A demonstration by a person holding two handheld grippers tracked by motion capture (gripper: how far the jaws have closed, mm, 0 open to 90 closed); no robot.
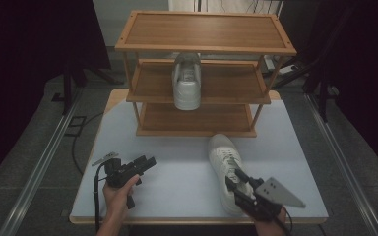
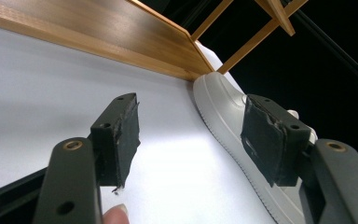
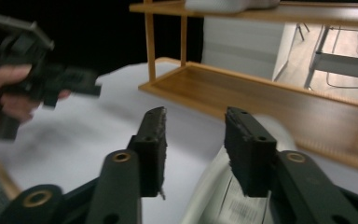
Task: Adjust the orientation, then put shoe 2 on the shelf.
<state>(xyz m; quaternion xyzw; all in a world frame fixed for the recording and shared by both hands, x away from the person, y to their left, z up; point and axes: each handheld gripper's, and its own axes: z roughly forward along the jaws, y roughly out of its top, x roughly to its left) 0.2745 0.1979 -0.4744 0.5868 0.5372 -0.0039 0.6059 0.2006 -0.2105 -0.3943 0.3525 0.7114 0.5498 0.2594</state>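
Observation:
A white sneaker (image 1: pixel 224 157) lies on the white table (image 1: pixel 177 191), toe toward a wooden three-shelf rack (image 1: pixel 205 32). A second white sneaker (image 1: pixel 186 83) stands on the rack's middle shelf. My right gripper (image 1: pixel 235 179) hovers over the heel end of the table sneaker, jaws open; in the right gripper view (image 3: pixel 195 140) the sneaker (image 3: pixel 214 200) lies below the parted pads, untouched. My left gripper (image 1: pixel 147 163) is held over the table's left front, open and empty. In the left gripper view (image 2: pixel 191 135) it points at the sneaker's sole edge (image 2: pixel 223 107) and the rack's bottom shelf (image 2: pixel 98 28).
The rack stands at the table's far side; its bottom shelf (image 3: pixel 261 98) and top shelf are bare. Dark curtains hang on both sides, and floor rails run along the table. Bare tabletop lies between the two hands. The left hand with its gripper (image 3: pixel 81 81) appears blurred in the right gripper view.

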